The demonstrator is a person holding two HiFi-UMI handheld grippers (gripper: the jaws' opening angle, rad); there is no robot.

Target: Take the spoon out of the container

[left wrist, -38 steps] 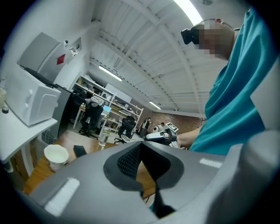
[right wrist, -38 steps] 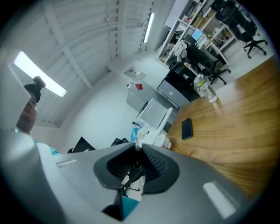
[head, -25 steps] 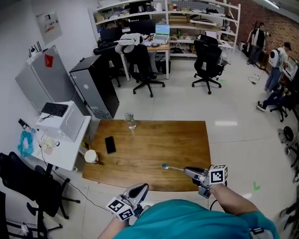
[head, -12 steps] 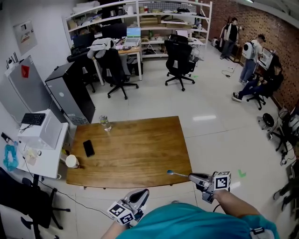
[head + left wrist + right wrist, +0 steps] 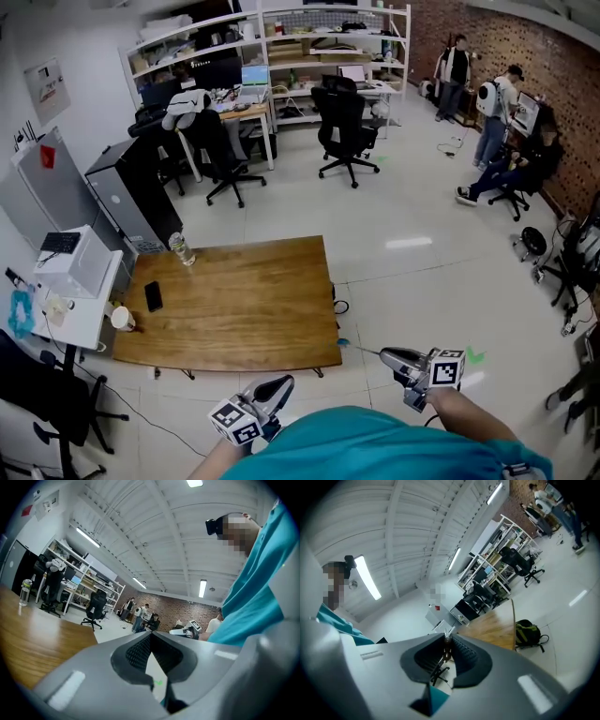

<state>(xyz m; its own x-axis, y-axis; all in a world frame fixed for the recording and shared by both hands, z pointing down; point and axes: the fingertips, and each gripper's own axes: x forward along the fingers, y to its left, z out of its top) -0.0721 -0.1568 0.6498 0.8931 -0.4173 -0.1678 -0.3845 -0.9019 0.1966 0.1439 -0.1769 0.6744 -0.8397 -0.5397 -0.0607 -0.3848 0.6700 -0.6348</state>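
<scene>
My right gripper (image 5: 384,356) is shut on the thin handle of a spoon (image 5: 361,350), whose blue bowl end points left. It hangs over the floor just off the front right corner of the wooden table (image 5: 244,309). In the right gripper view the spoon handle (image 5: 446,649) is pinched between the ribbed pads, its tip poking past them. My left gripper (image 5: 284,382) is shut and holds nothing, low beside the person's teal shirt. Its jaws (image 5: 150,637) meet at the tips. A white cup (image 5: 122,319) sits at the table's left edge.
A clear bottle (image 5: 181,249) and a black phone (image 5: 153,295) are on the table's left part. A white side desk (image 5: 70,281) stands left of it. Office chairs (image 5: 337,127), shelves and several people are farther back. A backpack (image 5: 529,633) lies under the table's edge.
The whole view has slid right, so the table now lies further left. The right gripper with the spoon has gone from above the table's front edge to over the floor beside it.
</scene>
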